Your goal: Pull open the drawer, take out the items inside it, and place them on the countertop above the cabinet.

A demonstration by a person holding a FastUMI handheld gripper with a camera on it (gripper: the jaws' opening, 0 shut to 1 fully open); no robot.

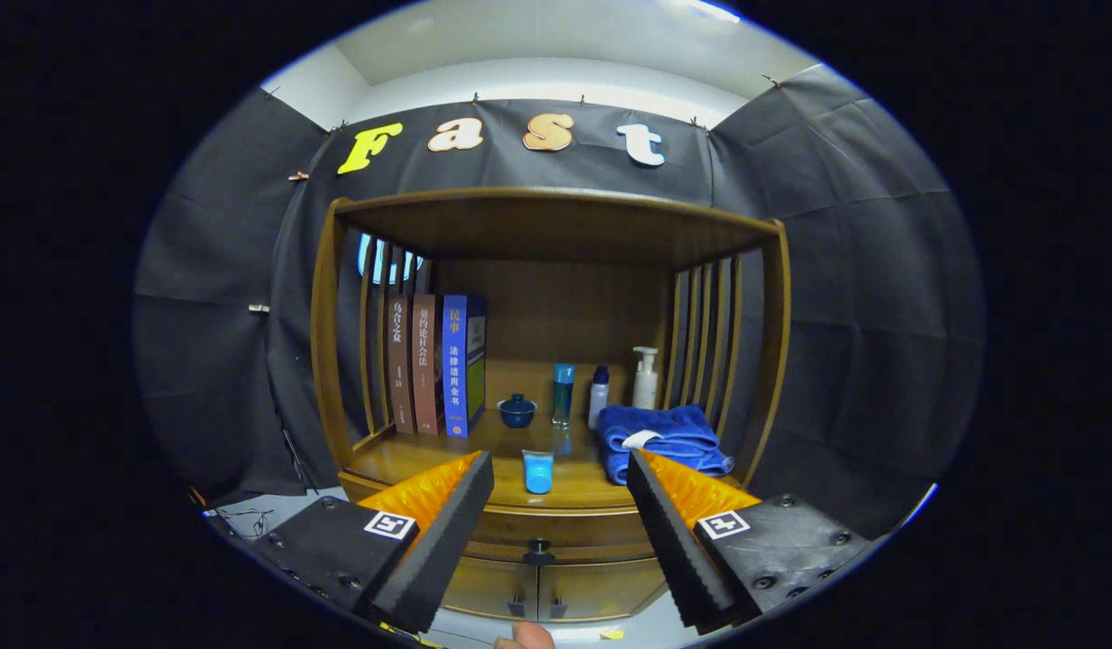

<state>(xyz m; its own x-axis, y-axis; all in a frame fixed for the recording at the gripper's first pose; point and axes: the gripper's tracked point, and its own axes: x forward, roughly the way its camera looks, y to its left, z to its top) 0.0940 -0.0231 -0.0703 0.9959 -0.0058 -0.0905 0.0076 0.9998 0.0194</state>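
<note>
The drawer (pixel 540 525) with its dark knob (pixel 539 546) looks closed, under the counter (pixel 412 455). A small blue tube (pixel 538 470) already stands on the counter. The gripper (pixel 560 527) hovers in front, fingers apart, holding nothing. Whether more remains inside I cannot tell.

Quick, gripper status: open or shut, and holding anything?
Gripper: open, holding nothing; fingers spread wide, aimed at the small dark round drawer knob on the closed wooden cabinet drawer, not touching it.

We look from the gripper (pixel 560 469), level and straight at the cabinet (pixel 556 379) at twelve o'clock, standing a little back; its whole open shelf fits between the parted fingers.
</note>
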